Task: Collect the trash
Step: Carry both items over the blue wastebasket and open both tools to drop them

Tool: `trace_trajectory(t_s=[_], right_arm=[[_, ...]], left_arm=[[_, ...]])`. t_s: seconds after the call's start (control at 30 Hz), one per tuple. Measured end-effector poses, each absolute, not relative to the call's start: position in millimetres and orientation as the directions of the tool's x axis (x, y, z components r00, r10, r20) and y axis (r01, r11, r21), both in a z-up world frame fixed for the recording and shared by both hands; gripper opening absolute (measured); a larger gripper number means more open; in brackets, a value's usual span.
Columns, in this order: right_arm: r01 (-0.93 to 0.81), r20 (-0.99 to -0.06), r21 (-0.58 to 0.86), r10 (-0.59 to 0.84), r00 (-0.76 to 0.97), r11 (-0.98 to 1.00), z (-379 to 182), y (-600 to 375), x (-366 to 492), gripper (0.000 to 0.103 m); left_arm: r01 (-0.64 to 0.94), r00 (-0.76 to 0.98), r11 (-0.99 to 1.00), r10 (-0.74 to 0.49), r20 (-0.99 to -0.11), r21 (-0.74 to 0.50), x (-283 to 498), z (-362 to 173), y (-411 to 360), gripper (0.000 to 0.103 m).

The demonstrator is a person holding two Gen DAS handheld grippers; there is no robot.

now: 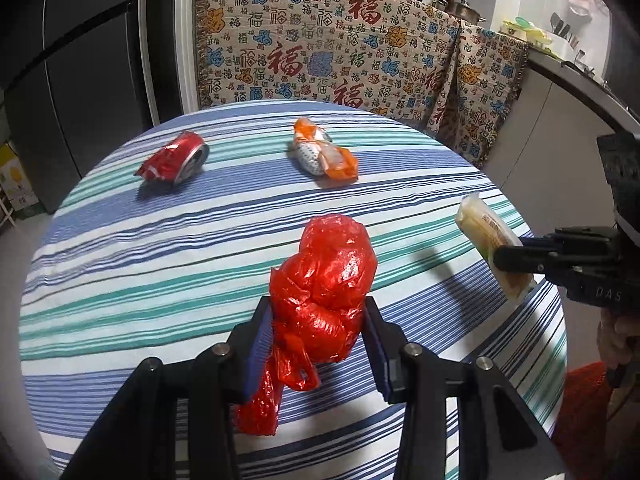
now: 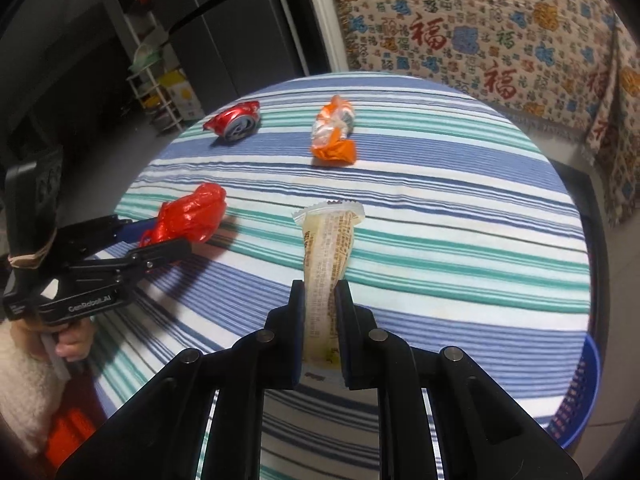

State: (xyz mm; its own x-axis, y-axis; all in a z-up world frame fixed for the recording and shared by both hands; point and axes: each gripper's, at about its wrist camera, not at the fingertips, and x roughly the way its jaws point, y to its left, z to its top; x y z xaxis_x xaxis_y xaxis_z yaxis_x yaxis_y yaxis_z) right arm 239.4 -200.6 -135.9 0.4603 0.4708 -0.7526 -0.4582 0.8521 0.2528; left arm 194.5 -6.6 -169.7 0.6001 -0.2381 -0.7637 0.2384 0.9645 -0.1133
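A crumpled red plastic bag (image 1: 326, 280) is pinched between the blue pads of my left gripper (image 1: 318, 308), lifted off the striped tablecloth (image 1: 160, 264). My right gripper (image 2: 320, 292) is shut on a pale yellow snack wrapper (image 2: 328, 248) that sticks up beyond its fingertips. In the left wrist view the same wrapper (image 1: 486, 236) shows at the right, held by the right gripper (image 1: 504, 258). The right wrist view has the red bag (image 2: 190, 214) in the left gripper (image 2: 160, 236). A crushed red can (image 1: 174, 162) and an orange and white wrapper (image 1: 326, 154) lie farther back on the table.
The round table's edge (image 1: 552, 304) curves close on the right. A blue basket (image 2: 580, 396) sits low beside the table at the right. A patterned cloth (image 1: 340, 48) covers the counter behind, and a dark fridge (image 1: 80, 80) stands at the left. A hand (image 2: 70, 338) grips the left handle.
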Motion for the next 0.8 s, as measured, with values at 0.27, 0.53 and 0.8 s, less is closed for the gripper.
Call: trace_trajectory(t_s=[0.27,0.53,0.8], right_arm=[[-0.414,-0.753,0.269,0.458,0.472,0.87,-137.8,-227.7,234.3,0.013],[-0.4,-0.753,0.287,0.463,0.467,0.871,-139.7,-241.0,228.6,0.013],[-0.392,-0.755,0.302,0.469,0.458,0.869,-144.2,-250.0,221.3,0.013]], left_arm=[[0.241,0.61,0.963,-0.25,-0.752,-0.124,190.9,-168.3,-18.9,0.043],[0.255,0.611,0.961,-0.247,-0.752,-0.109,186.9,-169.1,-35.0,0.043],[0.305,0.603,0.946,-0.28,-0.747,-0.109,180.8,-166.3,-54.6,0.043]])
